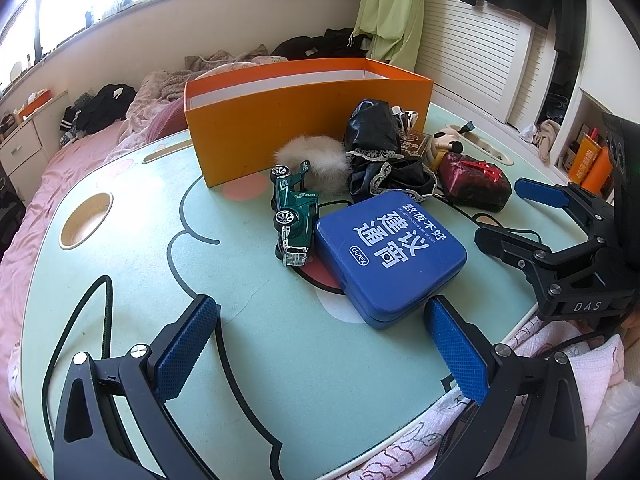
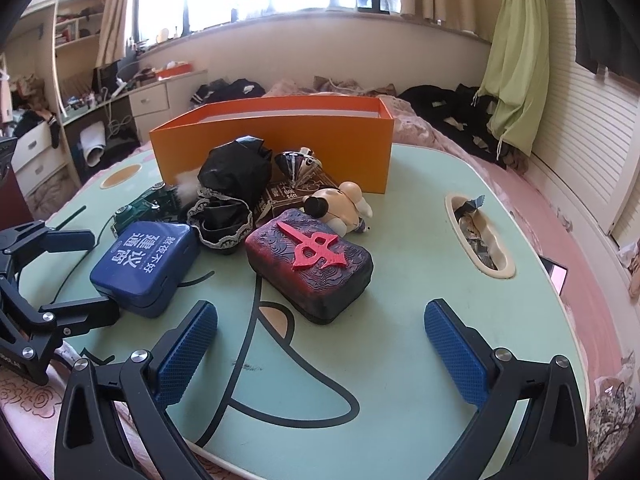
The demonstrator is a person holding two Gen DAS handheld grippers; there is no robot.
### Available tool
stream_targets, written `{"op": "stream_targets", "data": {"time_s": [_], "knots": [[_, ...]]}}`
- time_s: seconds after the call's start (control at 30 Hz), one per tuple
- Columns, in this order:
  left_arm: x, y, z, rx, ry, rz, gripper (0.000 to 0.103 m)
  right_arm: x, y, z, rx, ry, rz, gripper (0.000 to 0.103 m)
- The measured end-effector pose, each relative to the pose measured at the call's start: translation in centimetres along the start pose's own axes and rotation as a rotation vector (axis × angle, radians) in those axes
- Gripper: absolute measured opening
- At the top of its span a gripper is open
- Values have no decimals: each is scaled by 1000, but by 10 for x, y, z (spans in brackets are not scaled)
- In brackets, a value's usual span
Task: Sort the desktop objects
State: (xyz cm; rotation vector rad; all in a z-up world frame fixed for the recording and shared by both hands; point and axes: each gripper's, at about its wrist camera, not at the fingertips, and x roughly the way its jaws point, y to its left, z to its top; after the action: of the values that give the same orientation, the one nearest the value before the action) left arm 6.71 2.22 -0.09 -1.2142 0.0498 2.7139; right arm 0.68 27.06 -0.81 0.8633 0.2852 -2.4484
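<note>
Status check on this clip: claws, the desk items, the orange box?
Left claw open, empty, short of blue tin. Right claw open, empty, facing red-black case. Orange box open; nothing sorted yet.

On my desk (image 1: 120,280), the tin (image 1: 390,256) lies before the box (image 1: 304,120), toy car (image 1: 294,216) touching its left side, mahjong block (image 2: 310,264) to its right.

Your left gripper (image 1: 320,344) hangs low over the table (image 1: 132,276), jaws wide, nothing between them. Blue tin (image 1: 390,258) just ahead, near your right pad (image 1: 458,356). Green toy truck (image 1: 294,216) on its side, touching the tin's left edge. Orange box (image 1: 304,120) farther ahead. Right gripper (image 1: 512,216) off to your right, jaws apart.
</note>
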Motion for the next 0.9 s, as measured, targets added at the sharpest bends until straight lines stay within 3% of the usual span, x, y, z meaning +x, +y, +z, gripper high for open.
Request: {"op": "stream_targets", "data": {"time_s": [0.23, 0.3, 0.47, 0.53, 0.57, 0.63, 0.67, 0.7, 0.8, 0.9], "knots": [[0, 0, 4, 0, 12, 13, 103, -1, 0, 0, 0, 0, 1, 103], [-12, 2, 12, -12, -40, -1, 103, -1, 0, 0, 0, 0, 1, 103], [-48, 20, 69, -86, -176, -73, 103, -1, 0, 0, 0, 0, 0, 103], [-51, 23, 96, -102, -192, -92, 103, -1, 0, 0, 1, 0, 1, 103], [-48, 23, 112, -100, -182, -104, 102, -1, 0, 0, 1, 0, 1, 103], [-35, 20, 144, -88, -135, -110, 87, -1, 0, 0, 0, 0, 1, 103], [-24, 18, 158, -84, -92, -106, 71, -1, 0, 0, 0, 0, 1, 103], [-13, 17, 171, -87, -42, -110, 64, -1, 0, -1, 1, 0, 1, 103], [33, 17, 204, -143, 116, -167, 64, -1, 1, 1, 1, -2, 3, 103], [75, 17, 220, -248, 249, -172, 64, -2, 2, 1, 0, -4, 4, 103]]}}
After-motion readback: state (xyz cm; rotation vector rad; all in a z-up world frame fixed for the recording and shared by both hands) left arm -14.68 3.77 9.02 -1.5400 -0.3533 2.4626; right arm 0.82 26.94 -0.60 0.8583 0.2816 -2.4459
